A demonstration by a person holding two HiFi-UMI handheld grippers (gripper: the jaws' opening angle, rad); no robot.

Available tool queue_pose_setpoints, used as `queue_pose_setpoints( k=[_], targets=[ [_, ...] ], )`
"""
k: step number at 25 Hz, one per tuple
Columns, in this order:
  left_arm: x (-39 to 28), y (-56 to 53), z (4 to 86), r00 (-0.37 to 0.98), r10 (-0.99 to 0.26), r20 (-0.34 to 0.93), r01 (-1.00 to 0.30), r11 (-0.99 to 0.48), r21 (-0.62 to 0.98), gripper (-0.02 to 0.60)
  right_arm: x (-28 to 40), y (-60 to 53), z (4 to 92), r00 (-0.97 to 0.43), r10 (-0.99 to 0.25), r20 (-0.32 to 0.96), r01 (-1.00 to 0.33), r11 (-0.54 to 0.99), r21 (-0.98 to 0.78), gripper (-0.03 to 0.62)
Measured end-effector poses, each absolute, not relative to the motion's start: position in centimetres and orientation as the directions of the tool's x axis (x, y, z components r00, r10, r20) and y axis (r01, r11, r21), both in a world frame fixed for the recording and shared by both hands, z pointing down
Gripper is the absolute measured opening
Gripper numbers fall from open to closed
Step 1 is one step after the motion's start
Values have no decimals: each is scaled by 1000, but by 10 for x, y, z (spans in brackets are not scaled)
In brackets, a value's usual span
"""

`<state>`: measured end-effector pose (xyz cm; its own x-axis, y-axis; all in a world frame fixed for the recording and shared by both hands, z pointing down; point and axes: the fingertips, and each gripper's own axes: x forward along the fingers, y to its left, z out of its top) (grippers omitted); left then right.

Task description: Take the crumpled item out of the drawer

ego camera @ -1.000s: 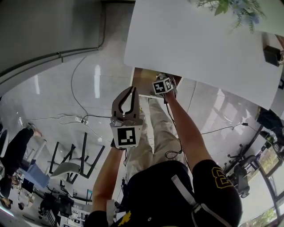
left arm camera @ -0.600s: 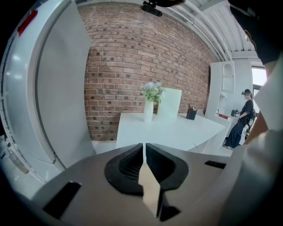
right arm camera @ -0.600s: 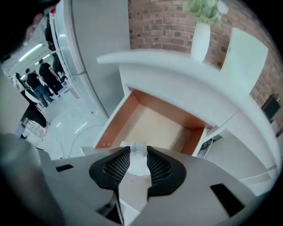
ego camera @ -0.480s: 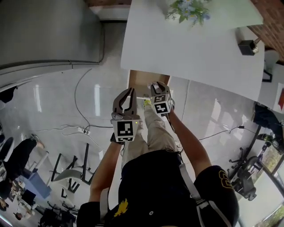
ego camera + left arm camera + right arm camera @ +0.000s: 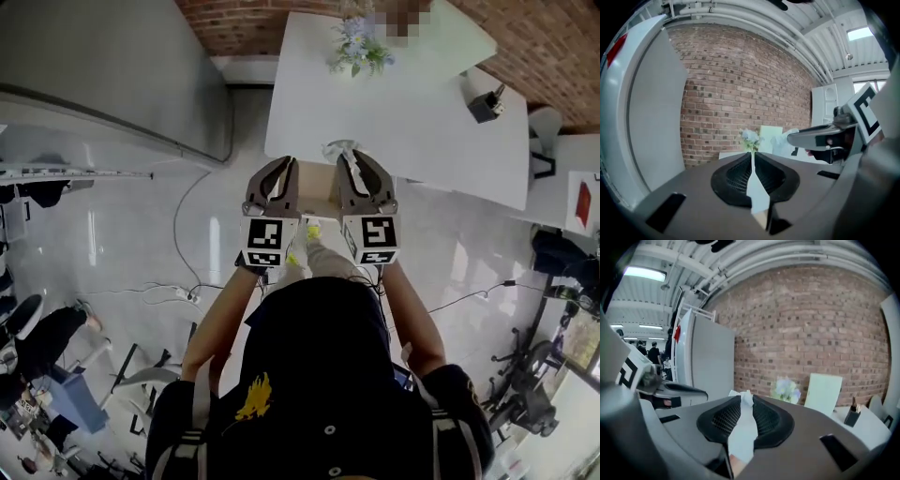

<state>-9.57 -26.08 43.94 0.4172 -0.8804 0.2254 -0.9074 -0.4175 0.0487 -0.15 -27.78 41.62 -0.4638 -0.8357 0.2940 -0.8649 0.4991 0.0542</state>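
Observation:
The crumpled white tissue sticks out past the tips of my right gripper, level with the white table's front edge. In the right gripper view the tissue fills the slot between the dark pads, and the jaws of the right gripper are closing on it. The open brown drawer shows between the two grippers, below the tabletop. My left gripper is held up beside the right one, shut with nothing in it. In its own view the left gripper has its tips together.
The white table carries a vase of flowers and a dark pen holder. A brick wall runs behind it and a grey cabinet stands at the left. Cables lie on the glossy floor.
My right gripper has come back out of the drawer and risen level with the left, with the tissue now between its jaws. The head view has swung up toward the wall.

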Motion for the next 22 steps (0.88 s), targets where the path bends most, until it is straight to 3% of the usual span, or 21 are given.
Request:
queue_pose_setpoints(
  k=[6, 9, 22],
  targets=[
    [-115, -280, 343, 407, -909, 84, -912, -410, -17, 36, -1, -259, 279, -447, -894, 41, -887, 449, 105, 91],
    [-114, -286, 308, 405, -914, 26, -912, -406, -58, 36, 10, -248, 247, -436, -899, -28, -892, 429, 141, 89],
    [-113, -272, 289, 402, -915, 2, -911, -401, -94, 35, 34, -226, 235, -423, -904, -59, -893, 405, 195, 75]
  ],
)
